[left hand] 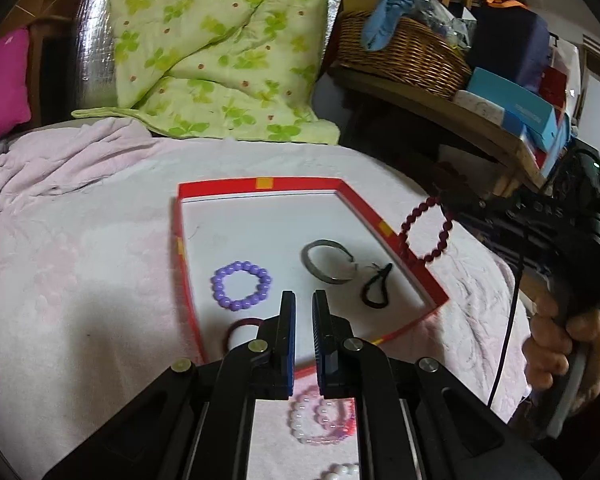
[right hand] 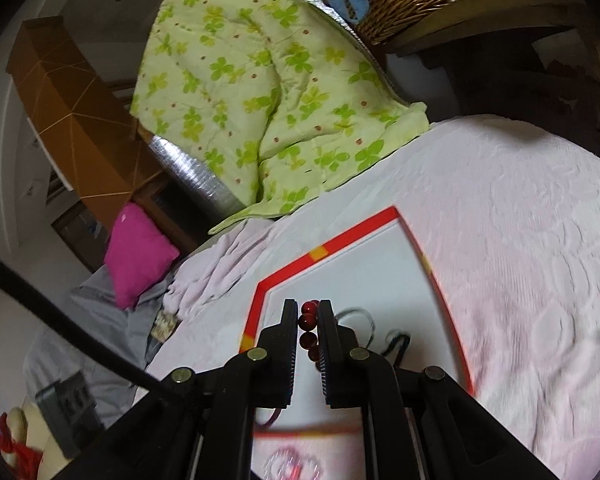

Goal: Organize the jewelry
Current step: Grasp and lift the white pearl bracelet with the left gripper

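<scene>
A red-rimmed white tray (left hand: 260,182) lies on the pink bedspread. In it are a purple bead bracelet (left hand: 241,286), a silver bangle (left hand: 329,261), a black hair tie (left hand: 377,290) and a dark red hair tie (left hand: 242,326). My left gripper (left hand: 303,300) hovers over the tray's near part, its jaws a narrow gap apart with nothing between them. My right gripper (right hand: 309,307) is shut on a dark red bead bracelet (left hand: 426,229), held in the air over the tray's right rim (right hand: 440,280). A pink-and-white bead bracelet (left hand: 320,420) lies outside the tray's near edge.
A green clover quilt (left hand: 220,48) lies behind the tray. A wicker basket (left hand: 404,56) and boxes sit on a wooden shelf at the right. A magenta pillow (right hand: 138,254) is at the left. Another white bead bracelet (left hand: 340,471) lies nearest me.
</scene>
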Tool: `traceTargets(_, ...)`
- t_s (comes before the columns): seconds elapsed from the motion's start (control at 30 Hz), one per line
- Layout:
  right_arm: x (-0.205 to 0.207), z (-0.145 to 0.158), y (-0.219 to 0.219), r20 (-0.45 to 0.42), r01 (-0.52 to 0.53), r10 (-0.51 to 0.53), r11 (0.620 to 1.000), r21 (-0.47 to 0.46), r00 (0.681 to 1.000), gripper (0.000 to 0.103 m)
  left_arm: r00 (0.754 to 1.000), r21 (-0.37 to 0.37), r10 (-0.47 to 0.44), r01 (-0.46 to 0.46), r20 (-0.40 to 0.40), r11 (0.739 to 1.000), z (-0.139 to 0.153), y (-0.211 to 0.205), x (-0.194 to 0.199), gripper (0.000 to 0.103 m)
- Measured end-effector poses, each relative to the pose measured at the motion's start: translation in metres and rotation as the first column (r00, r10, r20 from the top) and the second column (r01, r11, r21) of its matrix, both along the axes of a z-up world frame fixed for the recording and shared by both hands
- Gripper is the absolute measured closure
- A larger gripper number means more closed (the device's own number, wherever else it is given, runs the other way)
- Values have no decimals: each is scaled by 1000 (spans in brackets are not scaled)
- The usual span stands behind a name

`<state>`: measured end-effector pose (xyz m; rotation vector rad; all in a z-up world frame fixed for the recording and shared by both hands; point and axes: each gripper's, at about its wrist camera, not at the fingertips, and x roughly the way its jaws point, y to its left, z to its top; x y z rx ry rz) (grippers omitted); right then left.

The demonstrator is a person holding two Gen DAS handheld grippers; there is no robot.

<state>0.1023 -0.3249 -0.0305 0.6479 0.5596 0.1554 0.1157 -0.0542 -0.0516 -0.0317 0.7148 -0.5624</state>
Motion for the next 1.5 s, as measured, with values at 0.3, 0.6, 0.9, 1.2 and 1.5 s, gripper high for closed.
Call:
traceTargets(0.3, 9, -8, -5, -22, 1, -1, 1000, 4, 1000, 92, 994, 49, -80, 83, -75, 995, -10, 17, -14, 94)
traceTargets(0.6, -38, -3, -6, -8, -14, 14, 1000, 1, 1000, 92, 968, 84, -159, 178, -195, 980, -38, 4, -32, 65)
traceTargets(0.9, -63, -15, 0, -35, -43, 44, 999, 30, 998, 92, 962, 162, -94, 138, -255, 977, -67, -3, -22, 65)
traceTargets(1.2, -58, -23, -2, -55, -49, 51, 998, 35, 997, 92, 970, 235, -107, 158, -216, 959, -72, -13, -22, 95)
traceTargets(1.5, -59, -17, 3, -8, -62, 62, 997, 52, 998, 92, 980, 180, -149, 172, -135, 968, -44, 3, -41, 96)
